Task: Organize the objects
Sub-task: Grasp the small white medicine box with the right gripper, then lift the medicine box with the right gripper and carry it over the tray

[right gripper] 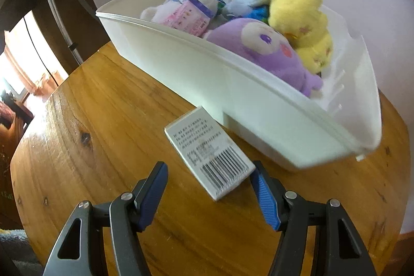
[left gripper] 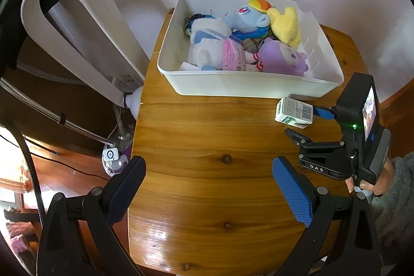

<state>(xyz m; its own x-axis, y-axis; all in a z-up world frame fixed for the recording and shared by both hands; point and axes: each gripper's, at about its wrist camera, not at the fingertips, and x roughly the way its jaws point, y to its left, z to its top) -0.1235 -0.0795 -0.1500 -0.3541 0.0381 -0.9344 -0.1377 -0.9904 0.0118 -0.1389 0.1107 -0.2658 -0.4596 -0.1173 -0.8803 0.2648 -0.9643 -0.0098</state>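
A white bin [left gripper: 233, 84] at the back of the wooden table [left gripper: 207, 146] holds plush toys: a white one [left gripper: 207, 40], a blue pony [left gripper: 245, 20], a yellow one [left gripper: 287, 25], a purple one [left gripper: 282, 58], and a pink packet [left gripper: 234, 56]. The bin [right gripper: 233, 84] also shows in the right wrist view. A small white carton with a barcode [right gripper: 209, 154] lies on the table before the bin; it also shows in the left wrist view [left gripper: 295, 111]. My right gripper [right gripper: 209, 172] is open, its fingers on either side of the carton's near end. My left gripper [left gripper: 208, 167] is open and empty above the table.
A white bladeless fan [left gripper: 77, 30] stands left of the table, beside the bin. A metal pole [left gripper: 51, 115] and cables run past the table's left edge. A white wall is right behind the bin.
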